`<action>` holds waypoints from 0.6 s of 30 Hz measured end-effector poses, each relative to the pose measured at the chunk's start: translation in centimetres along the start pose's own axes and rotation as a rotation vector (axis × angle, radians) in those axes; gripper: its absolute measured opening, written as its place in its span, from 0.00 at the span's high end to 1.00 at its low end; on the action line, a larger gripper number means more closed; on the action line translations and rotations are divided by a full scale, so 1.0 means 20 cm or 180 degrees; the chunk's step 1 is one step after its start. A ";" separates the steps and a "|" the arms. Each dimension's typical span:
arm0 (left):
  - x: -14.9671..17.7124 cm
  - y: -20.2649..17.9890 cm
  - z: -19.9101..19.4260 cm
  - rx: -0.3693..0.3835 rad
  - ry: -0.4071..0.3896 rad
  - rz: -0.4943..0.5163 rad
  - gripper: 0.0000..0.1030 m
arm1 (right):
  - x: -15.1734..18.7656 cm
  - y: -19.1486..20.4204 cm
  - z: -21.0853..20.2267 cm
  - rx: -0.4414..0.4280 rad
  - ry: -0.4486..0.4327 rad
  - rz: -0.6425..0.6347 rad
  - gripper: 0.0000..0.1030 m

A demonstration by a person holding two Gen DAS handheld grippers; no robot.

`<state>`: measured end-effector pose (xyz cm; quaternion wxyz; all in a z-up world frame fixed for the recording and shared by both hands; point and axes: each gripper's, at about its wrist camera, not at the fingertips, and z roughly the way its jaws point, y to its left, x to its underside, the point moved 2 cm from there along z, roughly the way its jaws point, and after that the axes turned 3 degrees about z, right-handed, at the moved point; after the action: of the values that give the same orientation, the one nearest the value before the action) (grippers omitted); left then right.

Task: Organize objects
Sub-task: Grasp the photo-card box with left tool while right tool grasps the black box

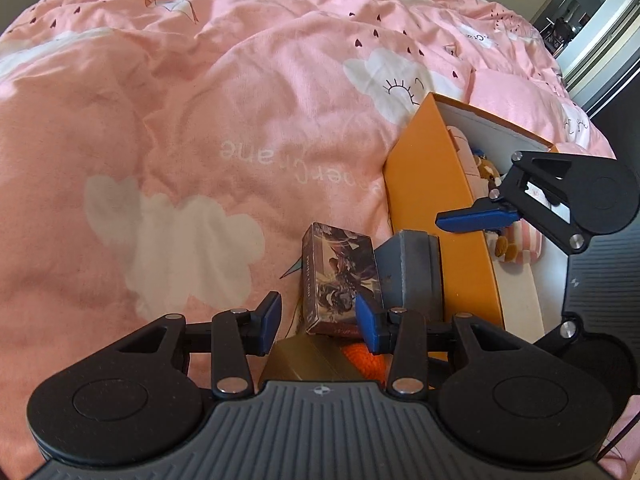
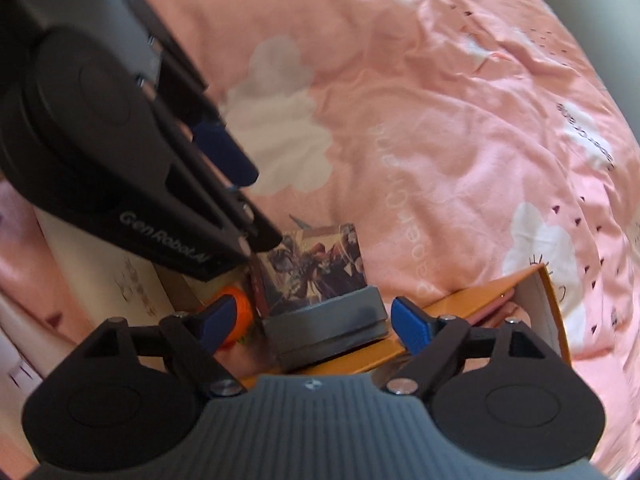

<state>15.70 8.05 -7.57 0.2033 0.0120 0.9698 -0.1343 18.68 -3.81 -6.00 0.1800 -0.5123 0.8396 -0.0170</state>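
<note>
A printed card box [image 1: 340, 276] lies on the pink bedspread, beside a grey block [image 1: 412, 272] that leans against the orange storage box [image 1: 440, 200]. My left gripper [image 1: 320, 316] is open, its blue fingers on either side of the card box's near end, not clamping it. My right gripper [image 2: 316, 320] is open just above the grey block [image 2: 328, 324], with the card box [image 2: 312, 268] behind it. The right gripper also shows in the left wrist view [image 1: 476, 218], over the orange box. An orange knitted item [image 2: 236, 312] lies by the right gripper's left finger.
The orange box [image 2: 472, 304] holds a plush toy [image 1: 508, 248] and pink items. A tan box [image 1: 304, 360] sits under the left gripper. The pink bedspread [image 1: 200, 120] stretches wide to the left and far side. A doorway [image 1: 580, 12] is far right.
</note>
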 end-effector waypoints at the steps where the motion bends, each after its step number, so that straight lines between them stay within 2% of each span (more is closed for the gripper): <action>1: -0.01 0.00 0.02 0.0010 0.0020 -0.0013 0.53 | 0.00 0.00 0.02 -0.0003 0.0055 -0.0093 0.17; 8: -0.03 0.04 0.16 0.0104 0.0203 -0.0207 0.47 | -0.03 -0.04 0.16 -0.0123 0.0375 -0.0460 0.15; 12: -0.03 0.08 0.24 0.0163 0.0331 -0.0373 0.45 | -0.04 -0.06 0.20 -0.0226 0.0457 -0.0492 0.20; 15: -0.02 0.09 0.29 0.0252 0.0391 -0.0497 0.36 | -0.04 -0.06 0.20 -0.0267 0.0453 -0.0537 0.23; 18: -0.03 0.10 0.34 0.0391 0.0460 -0.0644 0.35 | -0.04 -0.08 0.19 -0.0292 0.0442 -0.0551 0.23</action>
<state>19.00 8.22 -13.89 0.1172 -0.0638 0.9681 -0.2120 21.57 -3.31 -9.02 0.0956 -0.5882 0.8025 -0.0295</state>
